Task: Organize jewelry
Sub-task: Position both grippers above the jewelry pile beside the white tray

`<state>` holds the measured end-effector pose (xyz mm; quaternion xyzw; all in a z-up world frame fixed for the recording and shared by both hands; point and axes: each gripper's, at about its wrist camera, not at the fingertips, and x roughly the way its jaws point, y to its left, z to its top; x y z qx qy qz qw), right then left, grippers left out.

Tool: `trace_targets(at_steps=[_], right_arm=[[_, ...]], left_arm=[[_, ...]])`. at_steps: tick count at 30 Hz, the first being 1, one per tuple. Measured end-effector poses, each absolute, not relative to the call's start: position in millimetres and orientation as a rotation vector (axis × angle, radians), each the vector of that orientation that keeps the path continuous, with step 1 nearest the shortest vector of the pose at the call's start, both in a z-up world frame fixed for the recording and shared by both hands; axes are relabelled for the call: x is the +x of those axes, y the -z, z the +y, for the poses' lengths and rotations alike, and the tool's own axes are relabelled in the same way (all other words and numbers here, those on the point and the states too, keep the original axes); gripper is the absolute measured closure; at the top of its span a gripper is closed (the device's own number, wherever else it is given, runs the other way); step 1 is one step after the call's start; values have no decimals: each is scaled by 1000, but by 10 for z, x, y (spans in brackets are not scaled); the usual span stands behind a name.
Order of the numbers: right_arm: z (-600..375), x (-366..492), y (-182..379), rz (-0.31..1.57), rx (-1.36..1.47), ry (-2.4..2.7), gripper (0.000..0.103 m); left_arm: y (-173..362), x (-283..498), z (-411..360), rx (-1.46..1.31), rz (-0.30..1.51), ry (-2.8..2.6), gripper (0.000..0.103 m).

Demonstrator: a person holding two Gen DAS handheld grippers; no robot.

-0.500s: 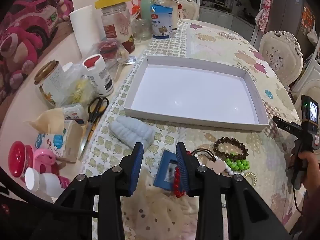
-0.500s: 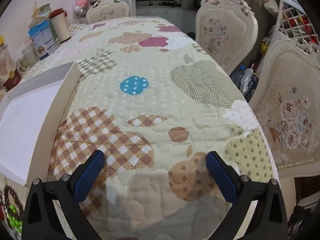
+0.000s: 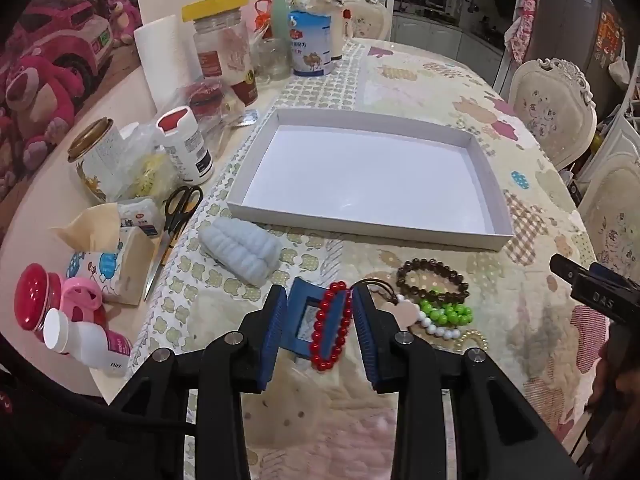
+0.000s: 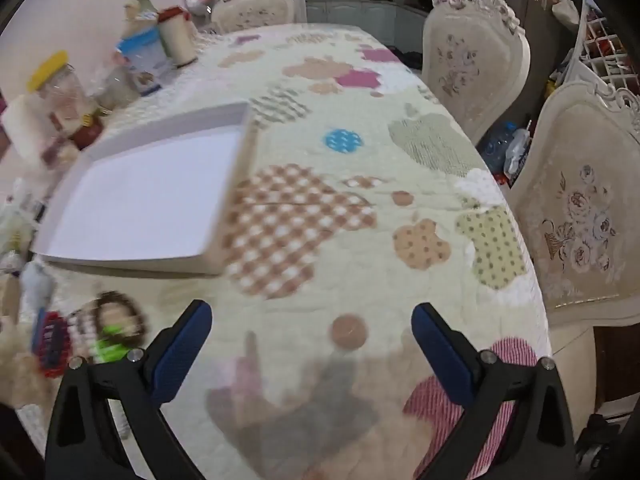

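Observation:
My left gripper (image 3: 320,304) is open around a small blue frame (image 3: 306,316) and a red bead bracelet (image 3: 330,328) that lie between its pads on the quilted cloth. A brown bead bracelet (image 3: 432,278), green beads (image 3: 446,312), white beads with a pink heart (image 3: 412,312) and a gold chain (image 3: 474,338) lie just right of it. The empty white tray (image 3: 360,224) sits beyond. My right gripper (image 4: 312,340) is open and empty over bare cloth, right of the tray (image 4: 236,184); the jewelry pile (image 4: 108,332) is blurred at its lower left.
Jars, bottles, a paper towel roll (image 3: 160,56), scissors (image 3: 172,224), a tissue pack (image 3: 108,264) and a pale blue hair claw (image 3: 240,250) crowd the table's left side. Upholstered chairs (image 4: 476,60) stand along the right edge.
My left gripper has moved forward and now straddles the blue frame and red bracelet. My right gripper has swung left and back, bringing the tray and jewelry into its view.

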<state>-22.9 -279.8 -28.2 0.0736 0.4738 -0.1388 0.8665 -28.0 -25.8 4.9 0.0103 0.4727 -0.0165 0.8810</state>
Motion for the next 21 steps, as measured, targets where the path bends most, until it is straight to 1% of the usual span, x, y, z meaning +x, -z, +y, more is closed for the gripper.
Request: trace_targets(at_steps=[8,21], right_arm=[[-2436,-460,-159,908,145,212,1],[-2112,-598,-454,815,84,149,1]], left_arm=[[-171,-410,-377,21,961,47,74],[-195,-584,-282,-11,962,47,74]])
